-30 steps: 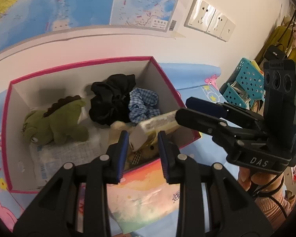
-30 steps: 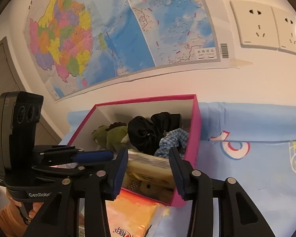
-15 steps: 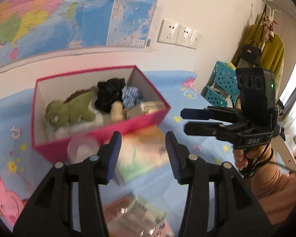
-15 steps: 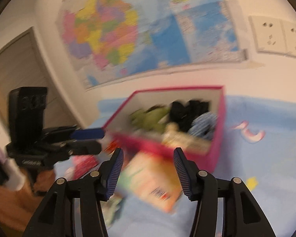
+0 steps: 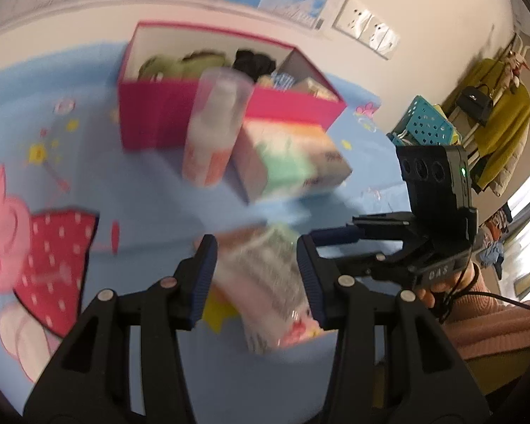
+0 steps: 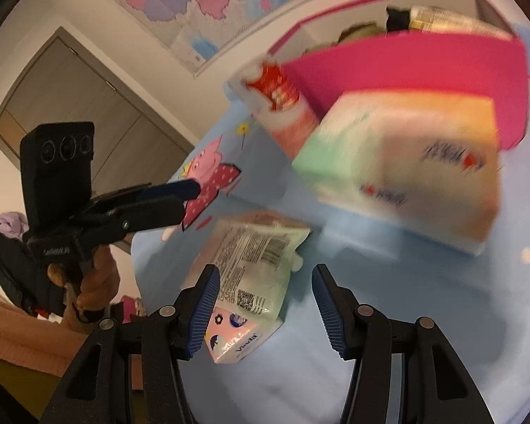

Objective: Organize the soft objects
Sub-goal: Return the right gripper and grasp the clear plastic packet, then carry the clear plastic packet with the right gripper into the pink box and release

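A pink box [image 5: 226, 113] [image 6: 406, 67] on the blue cloth holds a green plush dinosaur [image 5: 180, 65], black fabric [image 5: 254, 62] and a tissue pack [image 6: 452, 23]. In front lie a large tissue pack [image 5: 293, 155] [image 6: 406, 169] and a small wipes pack [image 5: 265, 279] [image 6: 254, 261]. My left gripper [image 5: 256, 275] is open and empty, its jaws either side of the small pack, just above it. My right gripper [image 6: 265, 304] is open and empty, over the same pack's near end.
A clear bottle with an orange label [image 5: 212, 130] [image 6: 282, 102] stands before the box. A teal basket [image 5: 427, 127] and hanging clothes [image 5: 494, 127] are at the right. A door [image 6: 70, 106] is at the left. The cloth edge runs near me.
Both grippers have pulled back from the box and dropped toward the small pack at the cloth's front. Both jaws have opened wider. The views are blurred by motion.
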The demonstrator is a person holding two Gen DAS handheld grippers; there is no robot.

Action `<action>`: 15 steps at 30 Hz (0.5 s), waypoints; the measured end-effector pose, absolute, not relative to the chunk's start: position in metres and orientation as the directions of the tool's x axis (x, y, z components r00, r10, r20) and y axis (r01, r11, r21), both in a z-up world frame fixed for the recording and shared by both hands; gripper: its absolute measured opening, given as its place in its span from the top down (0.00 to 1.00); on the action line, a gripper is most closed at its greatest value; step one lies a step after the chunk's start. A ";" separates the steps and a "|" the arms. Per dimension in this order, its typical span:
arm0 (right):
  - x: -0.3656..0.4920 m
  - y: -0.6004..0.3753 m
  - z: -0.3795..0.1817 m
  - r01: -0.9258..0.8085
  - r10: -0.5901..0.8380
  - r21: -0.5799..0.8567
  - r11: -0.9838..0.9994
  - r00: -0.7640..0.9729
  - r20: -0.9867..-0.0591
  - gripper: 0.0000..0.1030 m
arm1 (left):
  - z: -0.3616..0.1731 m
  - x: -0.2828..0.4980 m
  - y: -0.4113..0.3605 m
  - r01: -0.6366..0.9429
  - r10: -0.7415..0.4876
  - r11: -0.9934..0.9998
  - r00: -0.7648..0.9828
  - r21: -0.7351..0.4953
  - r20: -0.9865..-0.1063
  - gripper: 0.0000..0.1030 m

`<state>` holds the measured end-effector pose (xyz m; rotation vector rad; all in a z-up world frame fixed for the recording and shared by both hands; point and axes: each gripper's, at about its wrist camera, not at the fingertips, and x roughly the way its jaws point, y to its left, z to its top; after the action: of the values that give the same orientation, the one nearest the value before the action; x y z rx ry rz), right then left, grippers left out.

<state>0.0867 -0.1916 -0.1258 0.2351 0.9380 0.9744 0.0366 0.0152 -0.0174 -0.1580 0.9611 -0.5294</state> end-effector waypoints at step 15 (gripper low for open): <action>0.084 -0.179 -0.131 -0.581 0.796 0.578 0.574 0.229 -0.560 0.65 | -0.052 0.018 0.015 0.328 -0.571 0.818 0.360 -0.473 -0.738 0.56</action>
<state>0.0836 -0.1789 -0.1315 0.2692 0.9387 0.9632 0.0182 0.0152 -0.0521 -0.2627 1.0535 -0.5882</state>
